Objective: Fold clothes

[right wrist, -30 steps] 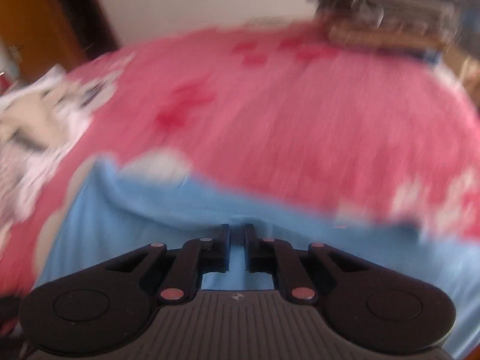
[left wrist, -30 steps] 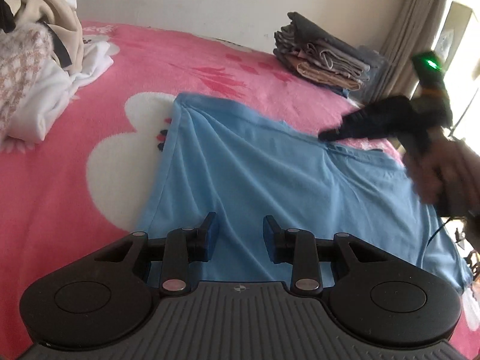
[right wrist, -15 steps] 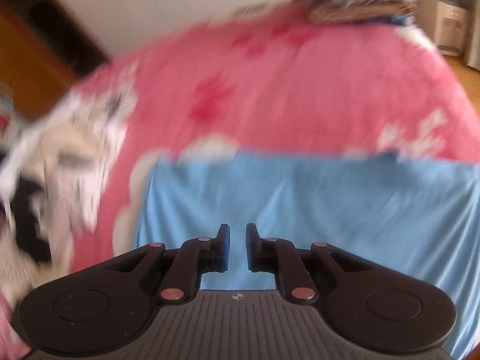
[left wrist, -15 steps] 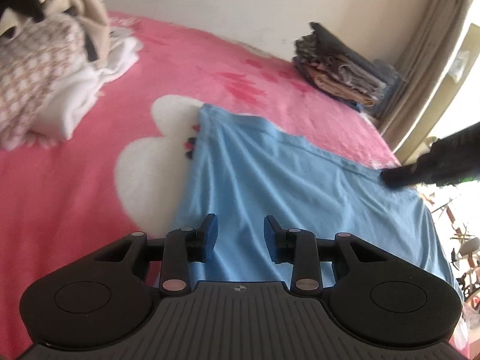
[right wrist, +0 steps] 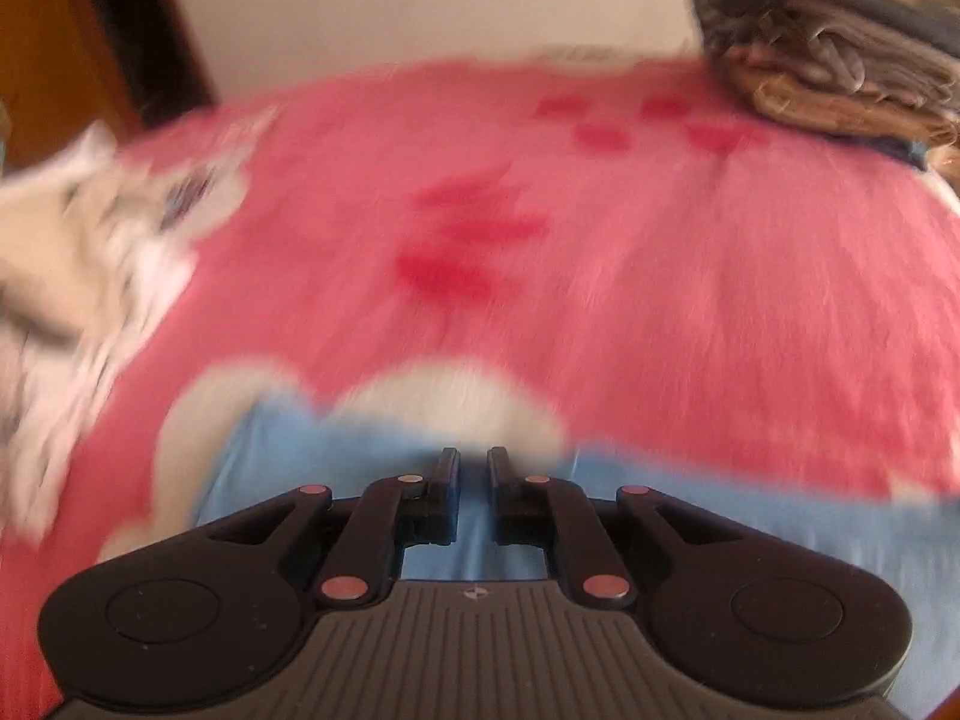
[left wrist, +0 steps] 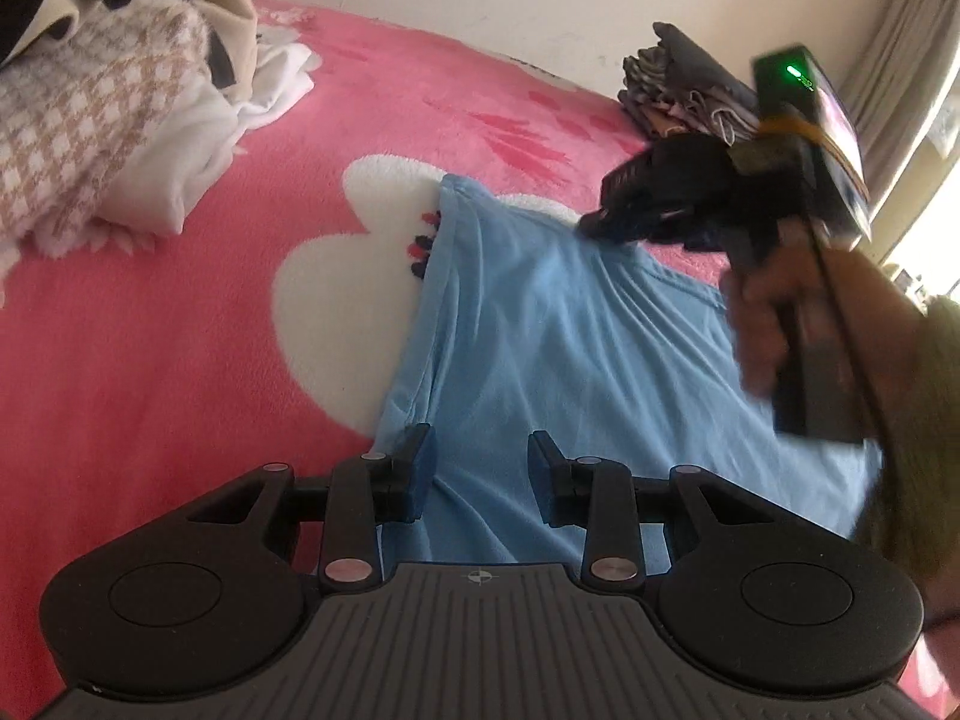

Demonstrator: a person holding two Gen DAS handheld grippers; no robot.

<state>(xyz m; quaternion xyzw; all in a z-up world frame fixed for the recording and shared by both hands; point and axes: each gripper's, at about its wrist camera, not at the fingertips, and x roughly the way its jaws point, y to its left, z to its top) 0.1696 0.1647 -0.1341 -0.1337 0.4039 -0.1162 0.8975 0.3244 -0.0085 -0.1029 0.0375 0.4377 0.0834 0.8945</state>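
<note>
Blue T-shirt (left wrist: 558,360) lies spread on the pink bed (left wrist: 180,330), long axis running left to right. Right gripper (left wrist: 591,225) is at its far edge, jaws nearly closed; whether they pinch cloth is unclear. Left gripper (left wrist: 477,459), jaws wide and empty, hovers over the near left edge.

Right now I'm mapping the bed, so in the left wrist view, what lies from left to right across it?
Heap of unfolded clothes → white patch on the pink blanket → blue shirt → right gripper at the shirt's far edge → the hand holding it.
</note>
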